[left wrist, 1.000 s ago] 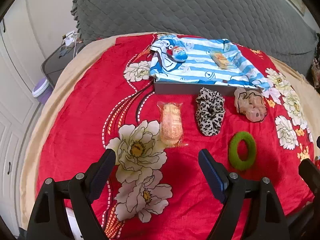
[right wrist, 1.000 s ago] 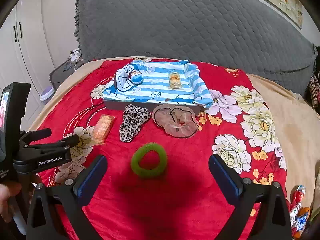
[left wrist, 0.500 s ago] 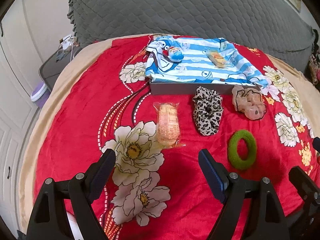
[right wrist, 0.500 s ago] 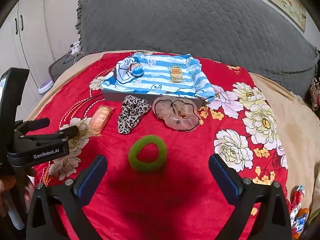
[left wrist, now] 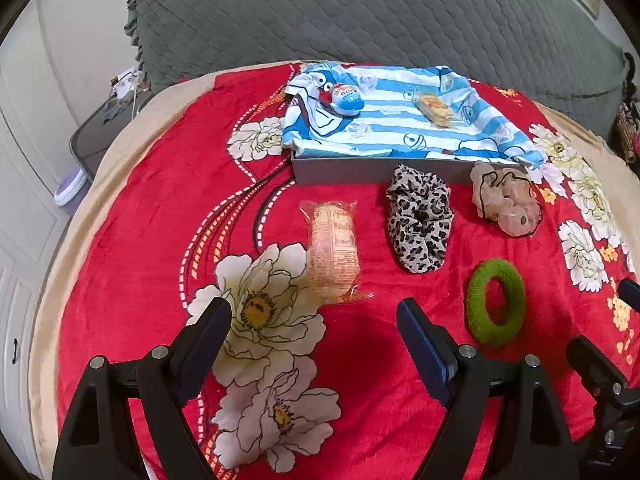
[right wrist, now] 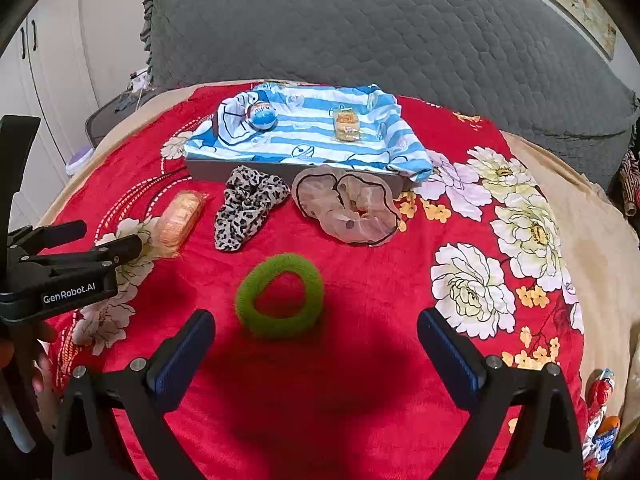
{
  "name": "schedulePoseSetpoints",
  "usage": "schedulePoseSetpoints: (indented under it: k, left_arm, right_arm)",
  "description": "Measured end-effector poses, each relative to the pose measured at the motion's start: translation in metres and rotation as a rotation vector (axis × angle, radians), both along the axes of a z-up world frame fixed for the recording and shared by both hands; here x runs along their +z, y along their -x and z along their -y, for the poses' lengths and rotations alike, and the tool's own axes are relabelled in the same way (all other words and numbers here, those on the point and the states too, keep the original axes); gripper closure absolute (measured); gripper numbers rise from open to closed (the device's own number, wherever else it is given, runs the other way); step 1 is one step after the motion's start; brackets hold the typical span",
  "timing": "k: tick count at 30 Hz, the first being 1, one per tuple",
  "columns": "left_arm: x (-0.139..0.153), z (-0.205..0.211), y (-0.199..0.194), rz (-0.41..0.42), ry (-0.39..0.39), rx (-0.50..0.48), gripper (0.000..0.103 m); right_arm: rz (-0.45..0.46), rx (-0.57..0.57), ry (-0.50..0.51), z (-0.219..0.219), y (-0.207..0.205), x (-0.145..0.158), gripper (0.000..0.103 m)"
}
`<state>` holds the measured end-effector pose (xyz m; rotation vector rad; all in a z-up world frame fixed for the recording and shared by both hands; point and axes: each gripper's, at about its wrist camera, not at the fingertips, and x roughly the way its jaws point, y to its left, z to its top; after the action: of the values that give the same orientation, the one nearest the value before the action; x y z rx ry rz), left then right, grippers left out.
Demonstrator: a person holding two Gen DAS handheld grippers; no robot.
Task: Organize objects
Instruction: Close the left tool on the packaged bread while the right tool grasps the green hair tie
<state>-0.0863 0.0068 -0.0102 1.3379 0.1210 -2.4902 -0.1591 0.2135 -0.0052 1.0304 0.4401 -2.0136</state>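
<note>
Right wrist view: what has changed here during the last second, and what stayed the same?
The right gripper has come down toward the green hair ring, which now looks larger and nearer its open jaws. Nothing was gripped or released. The left gripper stayed open, and no item moved.

The left gripper (left wrist: 312, 322) is held pointing steeply downward, its jaws spread wide and nothing gripped between them. Its two dark blue pads (left wrist: 420, 352) are seen well apart, on black fingers. In the right wrist view it is seen from the side at the left edge, and part of a hand (right wrist: 38, 360) is glimpsed at its handle, though the grasp is mostly hidden. The right gripper (right wrist: 316, 344) is likewise angled downward, its jaws set wide and nothing held. Its tip is caught at the right edge of the left wrist view.
</note>
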Motion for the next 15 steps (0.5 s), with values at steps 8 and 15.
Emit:
schedulePoseSetpoints:
  k: [8, 15]
  left_arm:
    - [-0.009, 0.000, 0.012, 0.005, 0.008, -0.009, 0.017]
    - [-0.018, 0.008, 0.025, 0.011, -0.003, 0.002, 0.017]
  right_arm:
    - [0.017, -0.004, -0.020, 0.007, 0.009, -0.012, 0.001]
    - [0.042, -0.026, -0.025, 0.013, 0.024, -0.022, 0.001]
